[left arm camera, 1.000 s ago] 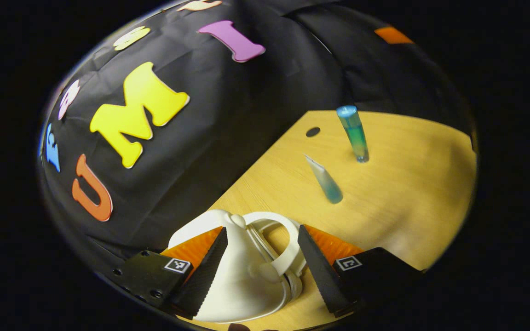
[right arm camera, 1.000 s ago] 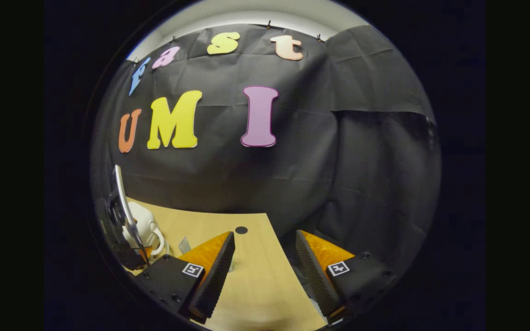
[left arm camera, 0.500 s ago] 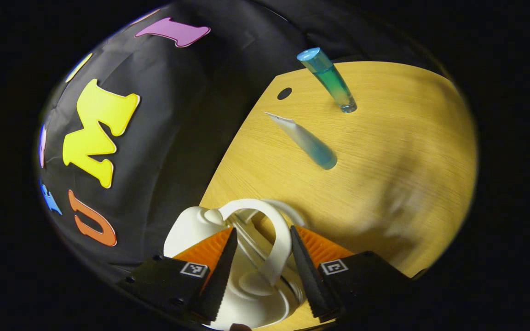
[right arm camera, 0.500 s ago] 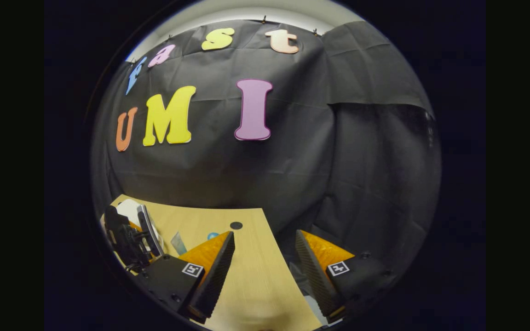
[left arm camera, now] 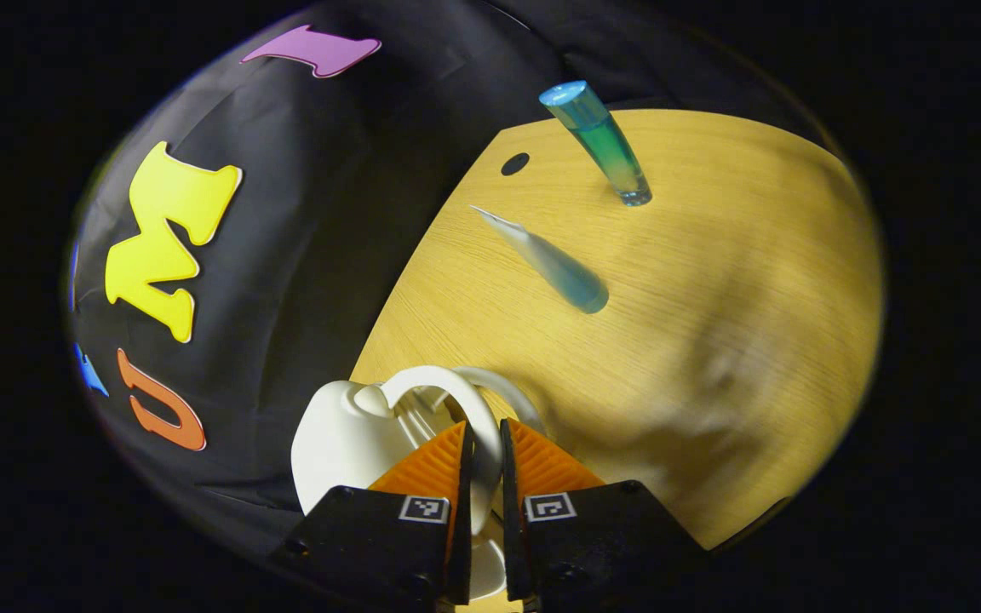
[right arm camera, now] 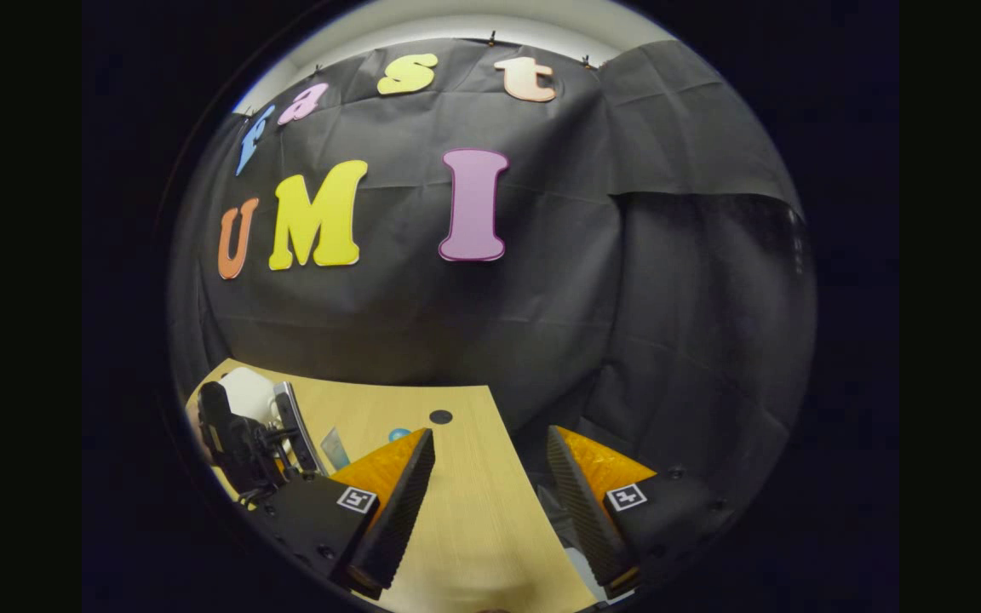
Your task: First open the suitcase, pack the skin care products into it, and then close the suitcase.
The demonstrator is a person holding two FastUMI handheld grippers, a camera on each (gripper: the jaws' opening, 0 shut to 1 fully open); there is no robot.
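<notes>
At the bottom centre of the left gripper view, your left hand-held gripper pinches the white suitcase's handle, while your right hand-held gripper idles wide apart.

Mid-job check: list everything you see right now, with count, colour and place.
Suitcase: one, small, white, at the table's near edge by the wall; its looped handle sits between the left fingers.
Tube: one, pale with blue cap, standing cap-down mid-table.
Bottle: one, clear blue-green, standing beyond the tube.
Table: one, light wood, with a dark round hole near the wall.
Left hand-held gripper: closed on the suitcase handle.
Right hand-held gripper: open over the table's edge, holding nothing.
</notes>
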